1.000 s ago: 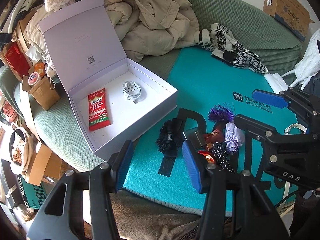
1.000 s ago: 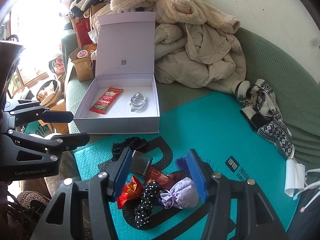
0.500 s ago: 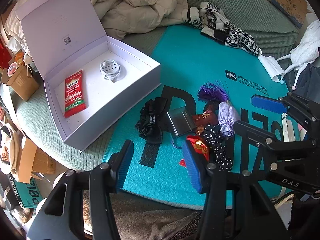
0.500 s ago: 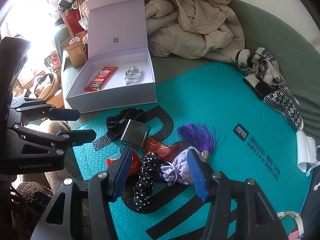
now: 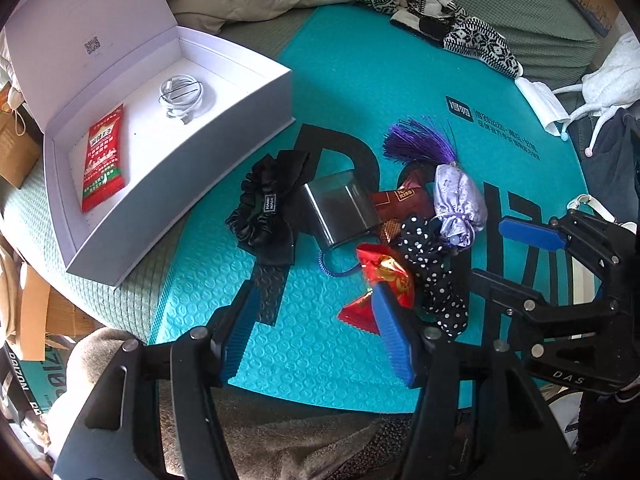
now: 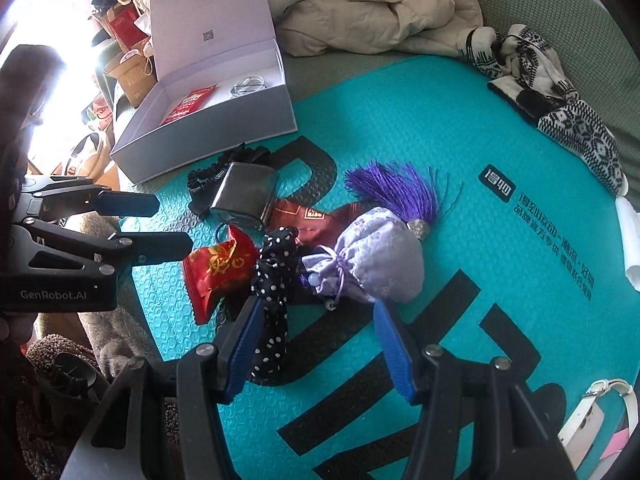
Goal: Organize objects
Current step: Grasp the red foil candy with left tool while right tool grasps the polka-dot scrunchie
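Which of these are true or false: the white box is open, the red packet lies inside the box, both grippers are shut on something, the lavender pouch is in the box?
1. The white box is open. True.
2. A red packet lies inside the box beside a coiled white cable. True.
3. Both grippers are shut on something. False: the left gripper and right gripper are open and empty.
4. The lavender pouch is in the box. False: it lies on the teal mat.

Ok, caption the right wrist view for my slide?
Open right gripper hovering over a lilac pouch and polka-dot scrunchie, white box open beyond.
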{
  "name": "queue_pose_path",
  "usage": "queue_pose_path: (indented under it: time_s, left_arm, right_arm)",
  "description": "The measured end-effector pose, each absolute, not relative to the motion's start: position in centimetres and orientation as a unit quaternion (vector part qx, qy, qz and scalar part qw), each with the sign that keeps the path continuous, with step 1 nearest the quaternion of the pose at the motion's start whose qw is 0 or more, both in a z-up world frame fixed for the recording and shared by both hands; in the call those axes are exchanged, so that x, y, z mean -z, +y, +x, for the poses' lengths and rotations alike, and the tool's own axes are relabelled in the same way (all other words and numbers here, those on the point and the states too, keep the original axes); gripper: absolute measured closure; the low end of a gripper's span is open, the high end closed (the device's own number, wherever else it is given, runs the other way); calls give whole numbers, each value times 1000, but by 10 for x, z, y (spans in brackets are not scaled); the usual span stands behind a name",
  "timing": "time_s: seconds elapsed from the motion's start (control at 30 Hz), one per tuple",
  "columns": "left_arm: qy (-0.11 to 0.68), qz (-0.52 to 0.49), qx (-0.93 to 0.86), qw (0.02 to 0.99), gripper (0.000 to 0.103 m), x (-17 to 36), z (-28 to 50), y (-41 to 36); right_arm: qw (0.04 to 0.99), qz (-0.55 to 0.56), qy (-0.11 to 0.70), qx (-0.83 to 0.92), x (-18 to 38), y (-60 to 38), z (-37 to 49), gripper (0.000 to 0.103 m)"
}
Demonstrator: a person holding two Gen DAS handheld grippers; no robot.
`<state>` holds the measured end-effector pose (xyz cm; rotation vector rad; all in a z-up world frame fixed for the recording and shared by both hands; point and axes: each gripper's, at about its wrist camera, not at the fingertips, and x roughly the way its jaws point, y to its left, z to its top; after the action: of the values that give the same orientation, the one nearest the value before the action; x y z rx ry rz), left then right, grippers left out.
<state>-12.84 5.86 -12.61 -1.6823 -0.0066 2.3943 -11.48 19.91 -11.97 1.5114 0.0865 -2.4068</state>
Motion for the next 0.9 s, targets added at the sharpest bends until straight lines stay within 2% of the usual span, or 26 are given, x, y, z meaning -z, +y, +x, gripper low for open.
queue_pose_path:
  time_s: [0.57,0.6,0.73,0.83,0.9]
  left_arm:
    - [-11,-570,-806,160,46,135,-131,75]
    - [-10,-571,-805,162,46,136,-131,76]
    - [-8,-577,-798,172,46,143,-132,81]
    - [-21,-581,-792,183,46,149,-134,79]
    - [-31,-584,-789,189,46,155,-136,77]
  right_arm:
    - [205,545,-7,813,143,189,-121,47]
    - [206,546,-7,812,145,188,-121,49]
    - [211,547,-7,810,149,186,-122,68]
    - [216,546,10,809,149,183,-120,78]
    - [217,548,12,808,148,184,-119,79]
